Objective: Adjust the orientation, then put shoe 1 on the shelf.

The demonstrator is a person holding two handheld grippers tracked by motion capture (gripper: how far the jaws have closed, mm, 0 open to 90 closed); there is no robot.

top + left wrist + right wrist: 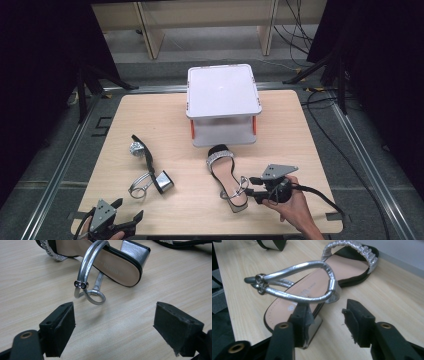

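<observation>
Tongs on the right (pixel 324 320) stand half-open beside the upright sandal's (pixel 352 267) glossy silver block heel (pixel 315 323); left tongs (pixel 115 327) gape empty.

White two-tier rack (pixel 222 92) at far table (pixel 150 115) edge; cables (pixel 300 30) on floor beyond.

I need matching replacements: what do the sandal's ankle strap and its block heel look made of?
Ankle strap: apparently metallic silver faux leather, smooth with a soft sheen and wrapped seams. Block heel: seemingly a hard block under glossy silver covering, with mirror-like highlights. Actual materials remain uncertain.
</observation>
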